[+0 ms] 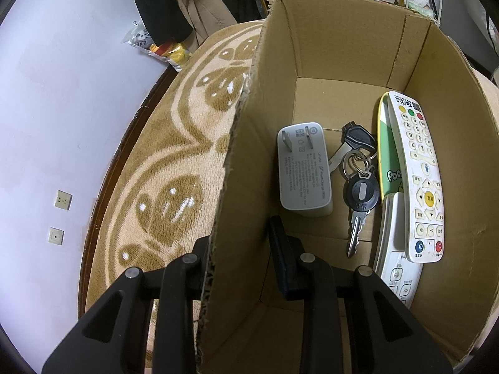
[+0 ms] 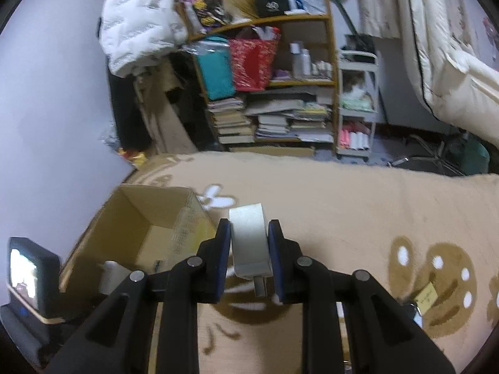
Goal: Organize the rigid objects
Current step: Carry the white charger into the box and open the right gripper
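Right view, centre: right tongs (image 2: 249, 255) clamped on a white charger (image 2: 250, 243), blunt end pointing away, prongs toward the camera. Held above a tan patterned blanket (image 2: 343, 205). Open cardboard box (image 2: 146, 218) at lower left of frame, so left and slightly ahead of the charger; likely drop spot.

Left view: left tongs (image 1: 240, 268) closed across the box wall (image 1: 237, 187), one finger outside, one inside, apparently steadying it. On the box floor, centre right: another grey-white charger (image 1: 304, 171) lying flat, a key bunch (image 1: 358, 184) beside it, two white remotes (image 1: 421, 180) along the right wall. Right hand nearer the carried charger; box floor bare at the far end.
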Tool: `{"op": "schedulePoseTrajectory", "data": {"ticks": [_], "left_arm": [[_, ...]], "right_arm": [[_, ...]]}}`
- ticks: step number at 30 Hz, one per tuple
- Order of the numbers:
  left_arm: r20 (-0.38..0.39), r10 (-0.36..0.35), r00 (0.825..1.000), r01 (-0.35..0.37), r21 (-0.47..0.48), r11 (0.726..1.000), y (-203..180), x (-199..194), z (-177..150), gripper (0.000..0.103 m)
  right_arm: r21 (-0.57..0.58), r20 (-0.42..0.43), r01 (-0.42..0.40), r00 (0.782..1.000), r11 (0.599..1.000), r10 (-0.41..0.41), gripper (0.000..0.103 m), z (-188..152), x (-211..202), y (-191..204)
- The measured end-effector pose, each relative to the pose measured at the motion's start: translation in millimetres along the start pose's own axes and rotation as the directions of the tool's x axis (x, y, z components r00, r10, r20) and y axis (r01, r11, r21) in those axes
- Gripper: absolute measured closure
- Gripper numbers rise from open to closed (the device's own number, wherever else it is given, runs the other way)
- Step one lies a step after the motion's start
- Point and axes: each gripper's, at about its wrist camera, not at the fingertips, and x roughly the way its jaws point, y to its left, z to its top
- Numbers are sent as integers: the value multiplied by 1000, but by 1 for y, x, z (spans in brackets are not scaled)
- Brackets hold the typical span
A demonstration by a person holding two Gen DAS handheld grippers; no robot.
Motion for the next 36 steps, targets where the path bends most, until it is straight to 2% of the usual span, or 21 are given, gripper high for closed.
{"op": "schedulePoseTrajectory", "data": {"ticks": [10,19,36], "left_arm": [[-1,-2,1000,2,-2,1000,0,0,0,76],[-1,-3,1000,3,-2,1000,0,0,0,76],[-1,-5,1000,5,-4,1000,0,1,0,76]], "right_arm": [[-75,12,-106,994,991,108,78,1,-14,50],[-137,-36,-192,981,972,189,78,-13,-9,86],[-117,-151,-194,973,974,175,77,-37,20,87]]}}
